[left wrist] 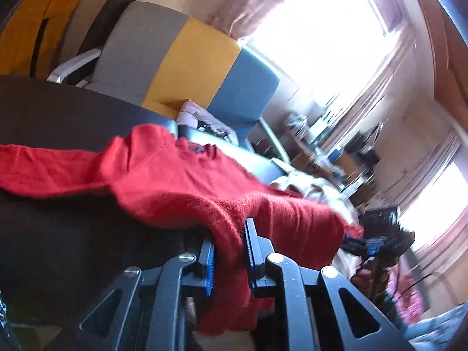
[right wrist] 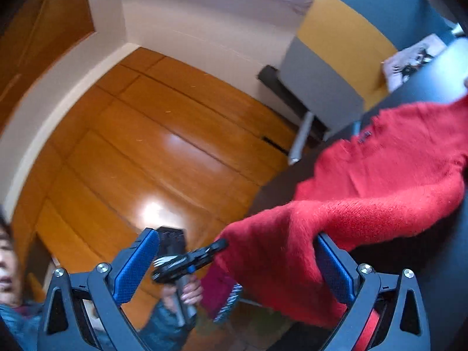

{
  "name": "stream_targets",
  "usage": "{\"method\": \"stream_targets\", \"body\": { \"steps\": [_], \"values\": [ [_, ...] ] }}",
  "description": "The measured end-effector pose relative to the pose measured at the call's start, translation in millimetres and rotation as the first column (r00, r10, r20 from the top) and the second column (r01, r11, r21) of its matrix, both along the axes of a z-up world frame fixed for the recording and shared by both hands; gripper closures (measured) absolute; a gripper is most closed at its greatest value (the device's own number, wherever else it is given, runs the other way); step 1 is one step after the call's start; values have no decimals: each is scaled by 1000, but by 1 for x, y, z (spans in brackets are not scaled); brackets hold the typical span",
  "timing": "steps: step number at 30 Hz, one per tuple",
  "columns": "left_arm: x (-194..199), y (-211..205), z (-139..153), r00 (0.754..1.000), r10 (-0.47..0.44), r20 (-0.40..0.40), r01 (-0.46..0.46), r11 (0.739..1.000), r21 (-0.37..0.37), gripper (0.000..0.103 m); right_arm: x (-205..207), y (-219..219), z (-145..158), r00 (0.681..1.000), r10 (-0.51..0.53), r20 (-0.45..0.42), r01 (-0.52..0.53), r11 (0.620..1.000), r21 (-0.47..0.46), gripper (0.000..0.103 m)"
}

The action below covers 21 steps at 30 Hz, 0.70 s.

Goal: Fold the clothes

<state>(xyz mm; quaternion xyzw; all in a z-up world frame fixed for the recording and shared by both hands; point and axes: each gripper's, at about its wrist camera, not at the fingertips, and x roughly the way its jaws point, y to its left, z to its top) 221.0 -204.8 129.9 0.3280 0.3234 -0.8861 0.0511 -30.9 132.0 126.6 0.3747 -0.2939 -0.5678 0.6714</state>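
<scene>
Left hand-held gripper [left wrist: 229, 259] pinches the red sweater [left wrist: 181, 181]; right hand-held gripper [right wrist: 234, 266] gapes wide, sweater draped across.

Window-side clutter [left wrist: 318, 134] — blurred, unreadable.

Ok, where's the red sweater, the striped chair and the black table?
red sweater [left wrist: 181, 181], left wrist view, middle of its chest.
striped chair [left wrist: 201, 64], left wrist view, yellow stripe of its backrest.
black table [left wrist: 52, 108], left wrist view, bare top behind the sweater.
</scene>
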Motion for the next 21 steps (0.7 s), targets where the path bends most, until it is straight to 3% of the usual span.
{"method": "stream_targets", "body": {
  "steps": [4, 9, 12, 15, 21],
  "values": [
    [10, -14, 12, 1000, -12, -2, 12, 999, 51, 83, 1, 22, 14, 998, 58, -34, -59, 998, -12, 0],
    [32, -13, -6, 994, -35, 103, 33, 999, 23, 79, 5, 44, 7, 996, 23, -86, -11, 990, 144, 0],
    [42, -23, -22, 988, 37, 149, -40, 999, 20, 77, -9, 53, -16, 998, -30, -58, 43, 971, 235, 0],
    [32, -20, -33, 982, 78, 171, -77, 997, -11, 76, -13, 38, -38, 998, -46, -43, 57, 939, 339, 0],
    [-24, 2, -38, 988, 85, 126, -74, 993, -92, 73, -6, -30, -63, 975, -5, -221, 136, 804, 579, 0]
  ]
}}
